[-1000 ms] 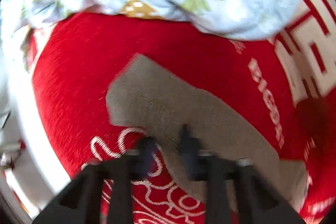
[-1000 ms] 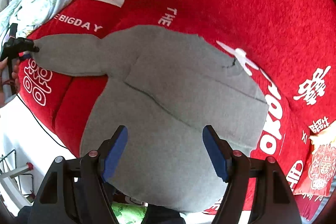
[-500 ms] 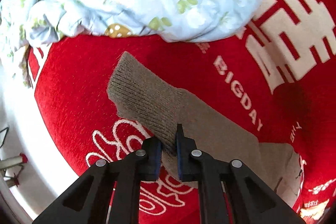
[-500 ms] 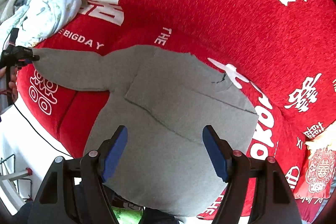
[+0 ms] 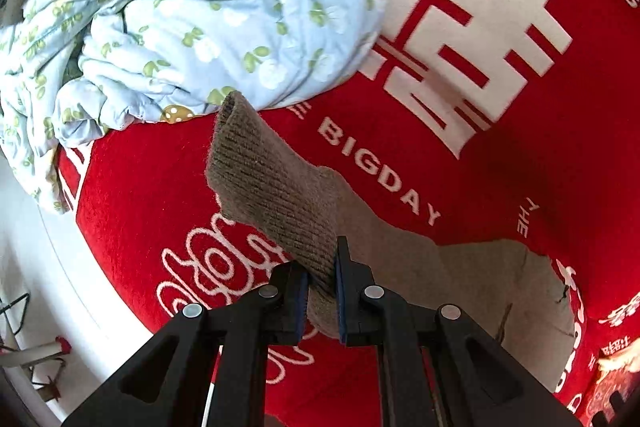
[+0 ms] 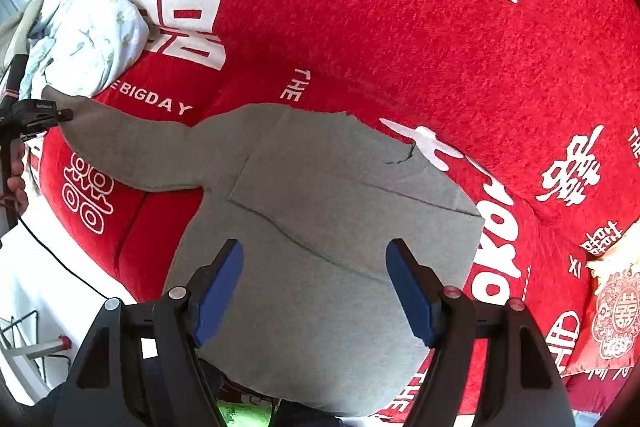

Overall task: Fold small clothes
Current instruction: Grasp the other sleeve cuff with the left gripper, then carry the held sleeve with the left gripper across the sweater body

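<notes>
The left hand-held gripper [image 5: 322, 277] is pinching the sweater's [image 6: 320, 227] ribbed cuff [image 5: 272, 195], readying the sleeve to fold inward. The right hand-held gripper [image 6: 314, 291] is hovering wide open, empty, above the body lying on the red blanket [image 6: 400, 27].

We see a red cover [image 6: 360, 27] with white lettering in bright daylight, crumpled blue floral bedding [image 5: 224, 11] at 11 o'clock, white floor [image 6: 36, 267] at 8.

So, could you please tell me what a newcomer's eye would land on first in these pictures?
Probably the grey sweater spread flat on the red cover with its big white characters. Next, the left gripper, shut on the ribbed sleeve cuff, lifting it beside the crumpled floral cloth.
</notes>
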A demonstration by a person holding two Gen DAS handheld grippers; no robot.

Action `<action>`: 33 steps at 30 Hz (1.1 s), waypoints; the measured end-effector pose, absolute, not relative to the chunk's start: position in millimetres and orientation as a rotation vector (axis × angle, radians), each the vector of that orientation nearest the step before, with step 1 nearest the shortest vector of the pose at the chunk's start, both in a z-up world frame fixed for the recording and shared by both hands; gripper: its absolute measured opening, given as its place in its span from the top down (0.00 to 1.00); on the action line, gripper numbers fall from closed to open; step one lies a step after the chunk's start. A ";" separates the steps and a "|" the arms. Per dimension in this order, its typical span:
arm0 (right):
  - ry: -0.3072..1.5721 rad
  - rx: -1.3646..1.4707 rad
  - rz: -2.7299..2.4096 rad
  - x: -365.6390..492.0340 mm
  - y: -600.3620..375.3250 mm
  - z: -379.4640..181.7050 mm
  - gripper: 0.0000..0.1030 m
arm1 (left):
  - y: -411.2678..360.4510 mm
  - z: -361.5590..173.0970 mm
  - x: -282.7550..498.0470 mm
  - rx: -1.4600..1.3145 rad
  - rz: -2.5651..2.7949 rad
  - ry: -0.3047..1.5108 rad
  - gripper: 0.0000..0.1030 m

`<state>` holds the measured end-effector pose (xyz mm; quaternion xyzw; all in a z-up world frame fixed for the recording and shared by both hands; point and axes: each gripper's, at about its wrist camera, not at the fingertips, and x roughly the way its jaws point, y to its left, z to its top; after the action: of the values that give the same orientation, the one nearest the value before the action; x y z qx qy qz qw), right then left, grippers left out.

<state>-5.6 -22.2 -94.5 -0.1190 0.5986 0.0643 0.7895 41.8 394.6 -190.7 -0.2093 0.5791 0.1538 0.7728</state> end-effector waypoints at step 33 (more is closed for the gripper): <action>1.302 0.045 0.039 -65.0 -215.1 -89.0 0.19 | 180.1 -116.3 52.3 -0.177 0.200 1.242 0.88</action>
<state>-65.0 -215.1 -89.0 0.0209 0.6060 0.0181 0.7950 52.3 180.1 -116.3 -0.0825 0.5801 0.0936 0.8049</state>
